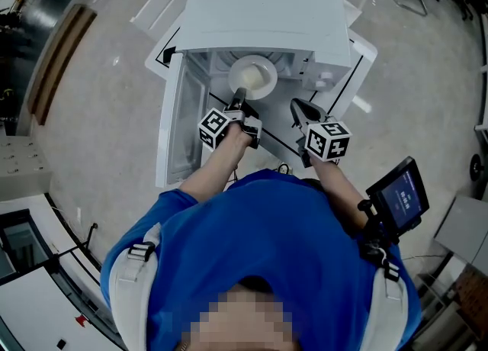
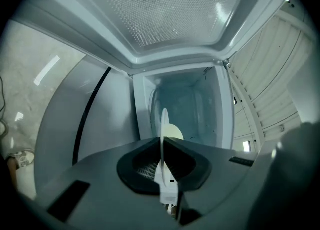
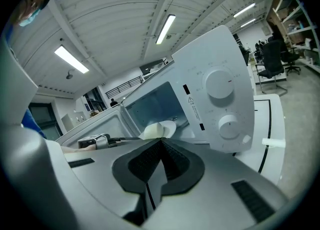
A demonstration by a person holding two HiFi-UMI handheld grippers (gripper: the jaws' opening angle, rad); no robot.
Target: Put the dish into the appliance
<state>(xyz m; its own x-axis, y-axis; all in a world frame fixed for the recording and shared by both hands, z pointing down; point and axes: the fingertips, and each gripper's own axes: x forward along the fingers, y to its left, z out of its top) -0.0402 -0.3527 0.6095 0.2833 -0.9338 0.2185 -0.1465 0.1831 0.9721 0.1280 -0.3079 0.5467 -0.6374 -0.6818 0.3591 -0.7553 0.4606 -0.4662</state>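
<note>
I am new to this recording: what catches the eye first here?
The white appliance stands ahead of the person, its door swung open to the left. At its opening, the left gripper pinches a pale dish by the rim. The right gripper, shut and empty, hovers beside it.

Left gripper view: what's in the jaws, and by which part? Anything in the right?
The left gripper is shut on the dish, pinching its near rim. The right gripper is shut and empty.
</note>
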